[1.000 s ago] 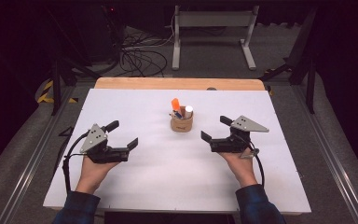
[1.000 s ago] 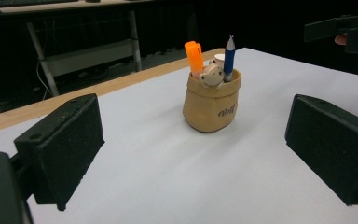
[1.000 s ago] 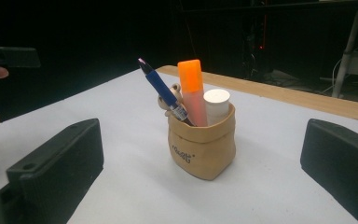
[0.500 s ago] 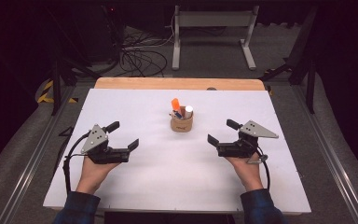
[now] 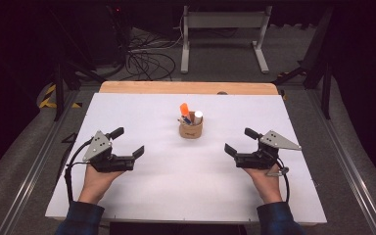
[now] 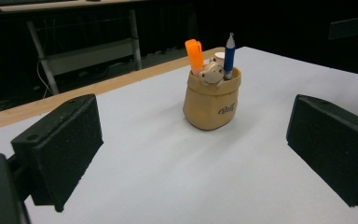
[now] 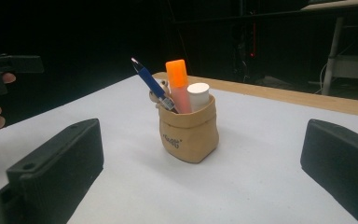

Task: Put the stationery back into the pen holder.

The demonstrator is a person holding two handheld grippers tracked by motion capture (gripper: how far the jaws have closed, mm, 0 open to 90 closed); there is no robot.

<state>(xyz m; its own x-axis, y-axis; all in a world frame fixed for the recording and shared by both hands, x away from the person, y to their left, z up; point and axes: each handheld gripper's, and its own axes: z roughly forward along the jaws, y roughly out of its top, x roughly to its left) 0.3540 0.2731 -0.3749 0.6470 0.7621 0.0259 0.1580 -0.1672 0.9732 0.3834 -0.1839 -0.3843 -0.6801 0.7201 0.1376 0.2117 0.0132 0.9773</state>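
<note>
Right gripper [image 5: 239, 141] had drifted outward from the tan pouch [image 5: 191, 129] since a second before; left gripper [image 5: 129, 142] unchanged. High view: pouch sat mid-surface [image 5: 186, 186], both grippers well apart from it, jaws spread, empty. Left gripper view: orange marker [image 6: 195, 55] and blue pen [image 6: 229, 54] stood in pouch. Right gripper view: white cylinder [image 7: 198, 95] just beside marker.

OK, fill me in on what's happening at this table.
A person holds a gripper in each hand over a white table. The left gripper and right gripper are both open and empty, aimed at a small tan pouch between them holding an orange highlighter, a blue pen and a white tube. Nothing is being touched.
</note>
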